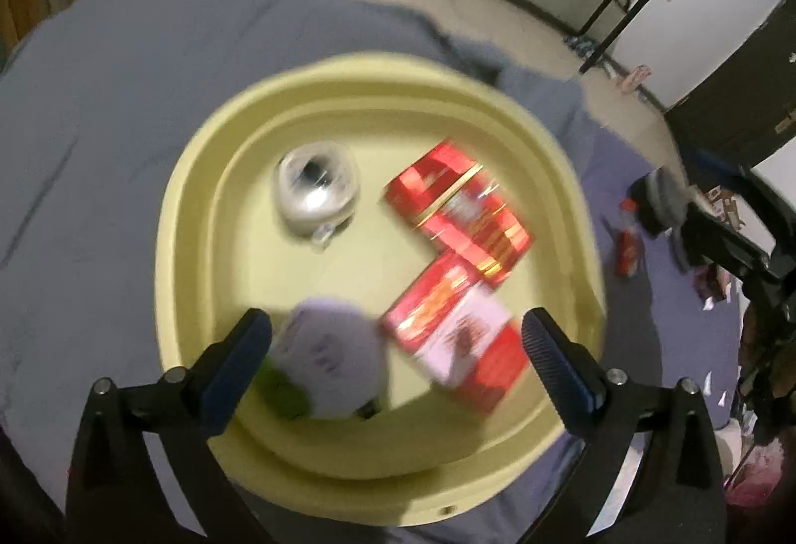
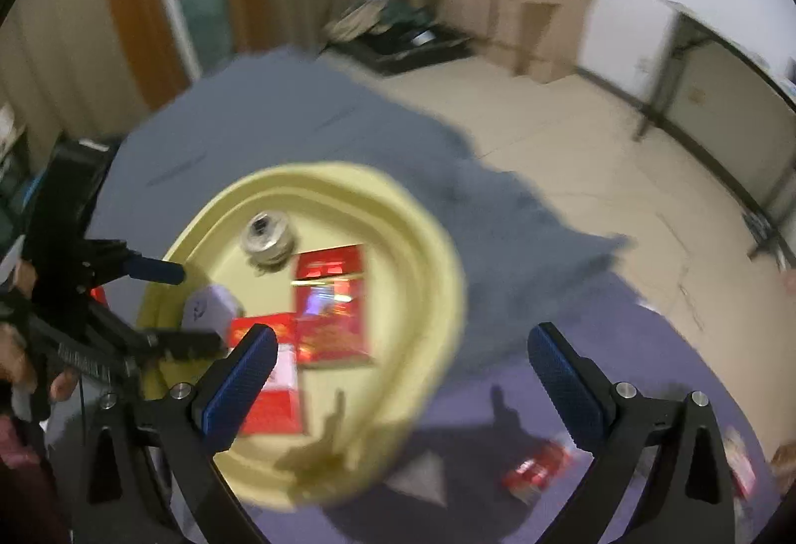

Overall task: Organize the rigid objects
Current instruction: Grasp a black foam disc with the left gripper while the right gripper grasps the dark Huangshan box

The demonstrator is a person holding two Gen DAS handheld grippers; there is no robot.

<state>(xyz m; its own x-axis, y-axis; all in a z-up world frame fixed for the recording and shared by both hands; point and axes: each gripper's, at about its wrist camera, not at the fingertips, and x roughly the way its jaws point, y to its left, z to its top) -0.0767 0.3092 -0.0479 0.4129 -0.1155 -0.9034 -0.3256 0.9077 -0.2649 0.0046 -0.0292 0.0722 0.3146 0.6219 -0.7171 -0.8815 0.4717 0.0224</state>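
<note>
Fingers of the left gripper (image 1: 395, 335) stand wide apart above the pale yellow plastic basin (image 1: 199, 175), with nothing clamped between them; a rounded pale lilac object with a green underside (image 1: 328, 365) lies just inside the left finger, low in the basin, too blurred to say whether it touches the pad. Beyond it rest two red printed cardboard boxes, one nearer (image 1: 457, 345) and one farther (image 1: 460, 215), their corners meeting, and a clear-wrapped roll of tape (image 1: 316, 190) sits apart toward the far wall. The right gripper (image 2: 403, 360) is likewise spread wide and empty, hanging over the basin's near rim and the grey-purple cloth (image 2: 547, 295) beside it. A small red packet (image 2: 535, 477) remains on the cloth outside the basin, near the right finger. By the look of it, a drop-off into the basin is just finishing; the next move probably calls for the right gripper to swing down to that loose packet, square its fingers across the narrow sides and close.
</note>
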